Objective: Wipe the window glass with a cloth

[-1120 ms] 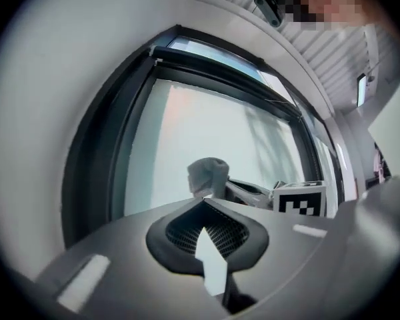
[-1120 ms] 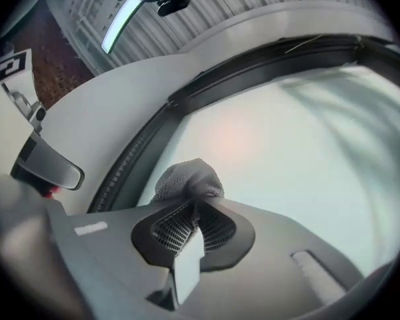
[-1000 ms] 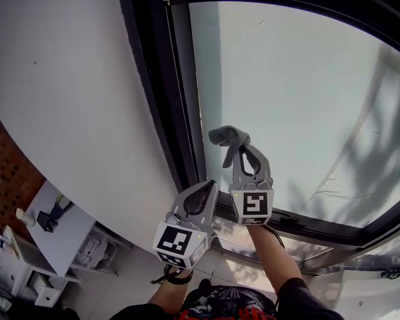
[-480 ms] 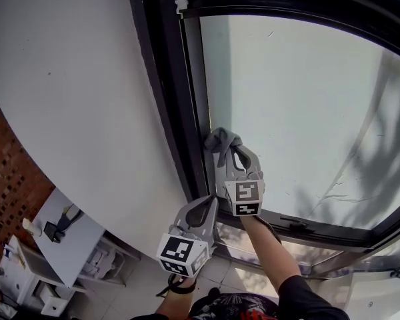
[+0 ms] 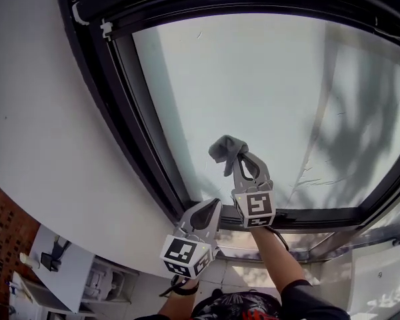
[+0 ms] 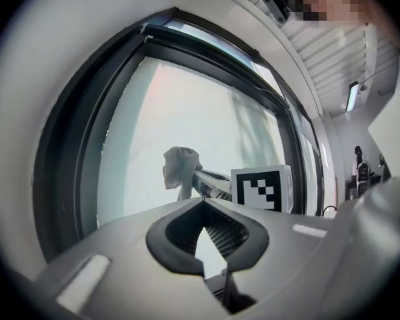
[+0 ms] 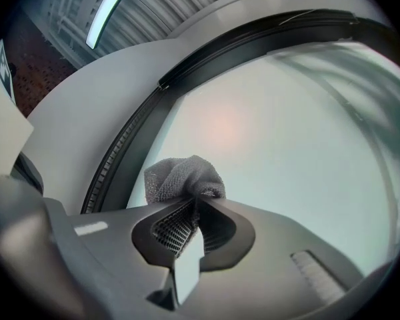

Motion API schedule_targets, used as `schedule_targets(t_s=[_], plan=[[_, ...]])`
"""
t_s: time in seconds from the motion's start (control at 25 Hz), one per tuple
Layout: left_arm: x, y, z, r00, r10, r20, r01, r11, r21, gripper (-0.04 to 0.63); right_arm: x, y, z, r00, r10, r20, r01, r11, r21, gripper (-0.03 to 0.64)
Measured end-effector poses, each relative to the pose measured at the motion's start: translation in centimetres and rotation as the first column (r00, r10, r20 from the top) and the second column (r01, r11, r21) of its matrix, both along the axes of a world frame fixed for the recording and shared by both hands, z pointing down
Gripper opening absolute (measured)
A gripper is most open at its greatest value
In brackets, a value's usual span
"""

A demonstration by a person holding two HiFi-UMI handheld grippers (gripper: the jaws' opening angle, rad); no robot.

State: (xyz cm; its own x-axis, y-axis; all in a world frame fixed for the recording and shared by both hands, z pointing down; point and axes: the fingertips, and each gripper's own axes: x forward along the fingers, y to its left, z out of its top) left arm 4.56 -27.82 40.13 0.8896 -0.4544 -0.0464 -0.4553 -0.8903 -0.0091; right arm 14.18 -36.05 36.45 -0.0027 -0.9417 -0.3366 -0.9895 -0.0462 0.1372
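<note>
The window glass (image 5: 273, 99) is a wide, pale frosted pane in a black frame (image 5: 137, 145). My right gripper (image 5: 235, 160) is shut on a bunched grey cloth (image 5: 225, 147) and holds it up against the lower left part of the pane. In the right gripper view the cloth (image 7: 180, 177) bulges out past the shut jaws of the right gripper (image 7: 197, 202) toward the glass (image 7: 273, 145). My left gripper (image 5: 205, 211) hangs lower, by the bottom of the frame, shut with nothing in it. From the left gripper view, the left gripper (image 6: 201, 199) points at the cloth (image 6: 180, 169).
A white wall (image 5: 47, 145) curves left of the frame. Below it stand a white table (image 5: 60, 265) and a white shelf unit (image 5: 103, 282). A lower window rail (image 5: 300, 242) runs under the pane. Tree shadows fall on the right side of the glass.
The right gripper has carried the cloth away from the left frame edge, out onto the glass. The left gripper stays low beside it. My head has turned so more of the pane shows.
</note>
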Motion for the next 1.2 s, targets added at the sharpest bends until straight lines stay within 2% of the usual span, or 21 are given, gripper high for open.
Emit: schedule_targets(t_s=[0.12,0.4,0.56,0.68,0.92,1.08,1.2], plan=[[2.1,1.3,0.1,0.999,0.046,0.006,-0.046,0.999,-0.007,0.006,3.8,2.5,0.1,0.998,0.033,0.056,-0.034,0.999,0.009,0.015],[6.6,5.3,0.1,0.986,0.164,0.037,-0.165,0.986,0.01,0.006,11.5,8.2,0.1,0.983,0.133,0.124,-0.139,0.989,0.044,0.015],[8.1,7.2,0.7,0.965,0.245,0.093,-0.248,0.968,0.024,0.006,15.1,11.0,0.5,0.973,0.186,0.139,-0.193,0.981,0.037,0.015],[8.8,7.4,2.3,0.953,0.271,0.139,-0.273,0.962,-0.003,0.006,18.5,13.6,0.6,0.957,0.245,0.158,-0.254,0.967,0.037,0.015],[10.8,8.3,3.8,0.937,0.298,0.182,-0.299,0.954,-0.024,0.006,25.6,18.8,1.1,0.904,0.357,0.237,-0.374,0.927,0.029,0.017],[12.5,9.1,2.9,0.937,0.316,0.145,-0.318,0.948,-0.011,0.006,31.4,23.1,1.7,0.844,0.451,0.289,-0.475,0.88,0.017,0.016],[13.1,9.3,2.6,0.942,0.317,0.113,-0.318,0.948,-0.012,0.006,35.8,26.5,2.0,0.79,0.533,0.303,-0.557,0.831,-0.009,0.017]])
